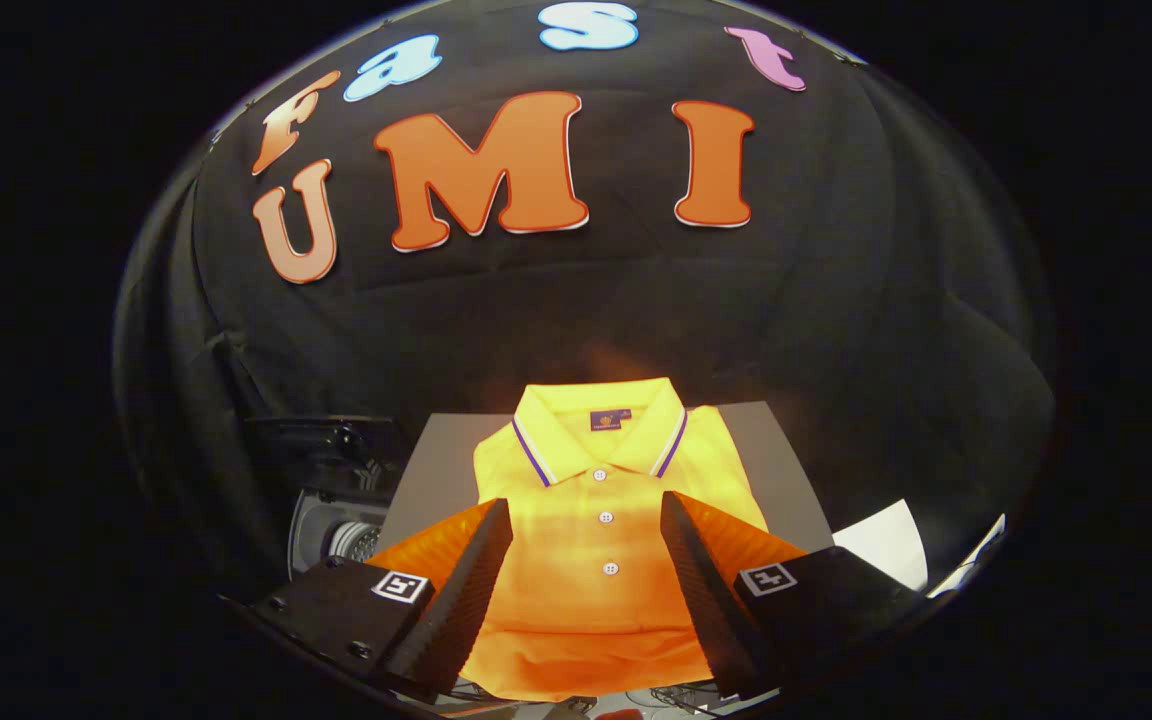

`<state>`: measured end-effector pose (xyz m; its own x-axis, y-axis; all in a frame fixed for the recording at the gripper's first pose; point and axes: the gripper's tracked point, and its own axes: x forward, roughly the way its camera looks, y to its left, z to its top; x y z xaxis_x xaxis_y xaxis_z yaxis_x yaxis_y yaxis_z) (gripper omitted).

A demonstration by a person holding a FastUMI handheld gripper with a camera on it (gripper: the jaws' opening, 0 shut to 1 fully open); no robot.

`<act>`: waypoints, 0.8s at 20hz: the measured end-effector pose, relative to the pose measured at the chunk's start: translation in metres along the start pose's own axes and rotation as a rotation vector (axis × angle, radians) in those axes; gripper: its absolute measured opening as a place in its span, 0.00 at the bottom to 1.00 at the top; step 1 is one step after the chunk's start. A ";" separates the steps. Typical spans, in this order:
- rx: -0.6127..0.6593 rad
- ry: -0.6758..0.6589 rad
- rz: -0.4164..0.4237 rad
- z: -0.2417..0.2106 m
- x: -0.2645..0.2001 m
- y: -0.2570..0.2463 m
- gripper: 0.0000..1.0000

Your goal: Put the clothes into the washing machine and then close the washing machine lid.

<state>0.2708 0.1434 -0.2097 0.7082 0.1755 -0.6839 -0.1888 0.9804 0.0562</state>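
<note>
A folded yellow polo shirt [596,520] with a striped collar and white buttons lies flat on a grey tabletop [436,470]. My gripper [586,515] hovers over the shirt's front half with its fingers [481,560] spread wide apart, one on each side of the button row; nothing is held between them. To the left of the table, lower down, the washing machine [336,530] shows a pale drum opening with a dark lid [321,440] raised behind it.
A white sheet [886,545] lies off the table's right corner. Black cloth hangs behind the table. Some cables [676,697] show below the shirt's near edge.
</note>
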 end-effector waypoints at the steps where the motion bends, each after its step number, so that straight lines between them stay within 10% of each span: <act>1: -0.006 0.025 -0.002 -0.006 0.006 0.000 0.97; 16: -0.070 0.324 -0.031 -0.059 0.047 -0.009 0.98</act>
<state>0.2661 0.1374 -0.2852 0.4629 0.0973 -0.8811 -0.2250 0.9743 -0.0106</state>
